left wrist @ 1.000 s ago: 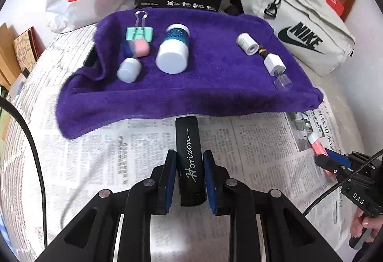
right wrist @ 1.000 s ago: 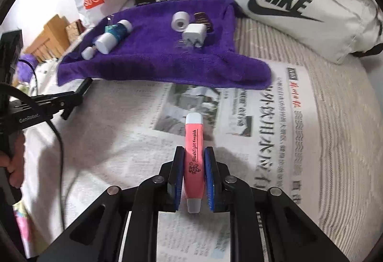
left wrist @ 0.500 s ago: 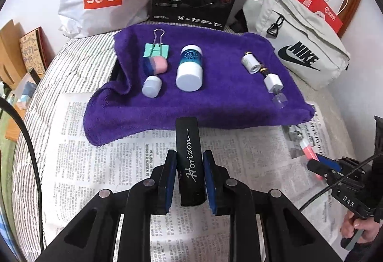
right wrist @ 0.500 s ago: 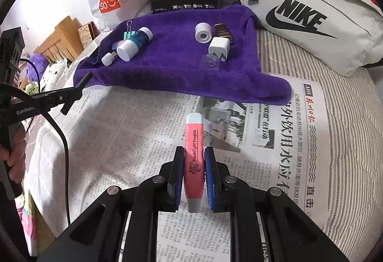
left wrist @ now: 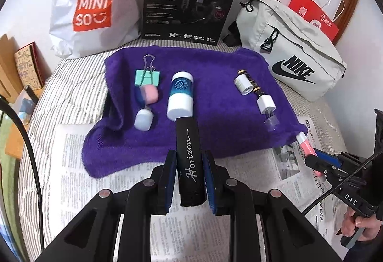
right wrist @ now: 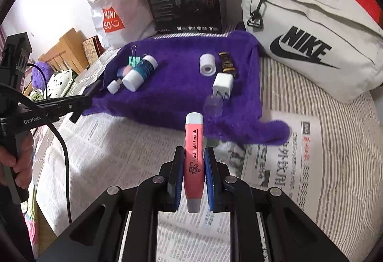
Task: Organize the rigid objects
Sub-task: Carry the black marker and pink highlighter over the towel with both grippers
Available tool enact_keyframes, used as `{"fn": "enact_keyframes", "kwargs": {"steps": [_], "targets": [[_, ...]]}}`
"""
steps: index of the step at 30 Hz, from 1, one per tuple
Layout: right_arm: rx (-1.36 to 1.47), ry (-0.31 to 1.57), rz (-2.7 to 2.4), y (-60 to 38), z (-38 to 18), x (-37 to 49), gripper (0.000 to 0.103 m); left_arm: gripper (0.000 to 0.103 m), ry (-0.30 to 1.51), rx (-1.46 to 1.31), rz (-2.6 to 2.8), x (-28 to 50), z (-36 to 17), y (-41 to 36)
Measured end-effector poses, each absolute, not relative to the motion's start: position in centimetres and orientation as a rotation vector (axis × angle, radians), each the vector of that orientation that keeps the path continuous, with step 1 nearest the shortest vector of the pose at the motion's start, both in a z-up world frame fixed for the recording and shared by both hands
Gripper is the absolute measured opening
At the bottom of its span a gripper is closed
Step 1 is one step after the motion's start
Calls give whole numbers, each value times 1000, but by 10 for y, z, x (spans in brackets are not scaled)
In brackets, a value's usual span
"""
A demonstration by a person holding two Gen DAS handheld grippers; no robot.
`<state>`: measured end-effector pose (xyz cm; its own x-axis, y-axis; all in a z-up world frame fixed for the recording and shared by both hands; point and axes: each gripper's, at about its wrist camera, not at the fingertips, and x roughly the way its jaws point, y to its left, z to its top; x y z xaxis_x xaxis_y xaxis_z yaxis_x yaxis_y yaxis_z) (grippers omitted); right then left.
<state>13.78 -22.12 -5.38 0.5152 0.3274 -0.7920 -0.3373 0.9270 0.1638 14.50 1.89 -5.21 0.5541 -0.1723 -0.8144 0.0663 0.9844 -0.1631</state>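
My left gripper (left wrist: 189,161) is shut on a black "Horizon" bar (left wrist: 190,159), held above the newspaper with its tip over the front edge of the purple towel (left wrist: 215,99). My right gripper (right wrist: 194,166) is shut on a pink flashlight earpick (right wrist: 194,154), held above the newspaper just short of the towel (right wrist: 177,84). On the towel lie a teal binder clip (left wrist: 147,77), a pink-blue eraser (left wrist: 148,94), a small white cap (left wrist: 143,120), a blue-white bottle (left wrist: 180,96), a white roll (left wrist: 243,84), a white charger plug (left wrist: 265,104) and a clear cap (left wrist: 270,123).
Newspaper (left wrist: 71,178) covers the striped bed in front of the towel. Behind the towel stand a Miniso bag (left wrist: 93,5), a black headset box (left wrist: 189,1) and a white Nike bag (left wrist: 294,58). The right gripper also shows in the left wrist view (left wrist: 318,161).
Both grippers have risen and moved closer to the towel, each still holding its object. The towel's objects have not moved.
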Motion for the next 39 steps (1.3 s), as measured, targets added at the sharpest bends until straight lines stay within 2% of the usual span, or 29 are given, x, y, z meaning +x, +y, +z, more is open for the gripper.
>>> {"fn": "enact_keyframes", "kwargs": {"steps": [12, 23, 39], "targets": [[-5, 946, 385, -221, -48, 167, 17, 22, 992, -98, -190, 197, -56, 1], [4, 964, 380, -220, -58, 197, 17, 22, 1069, -94, -218, 237, -88, -13], [-17, 978, 411, -197, -66, 218, 17, 22, 1089, -72, -187, 242, -102, 3]]}}
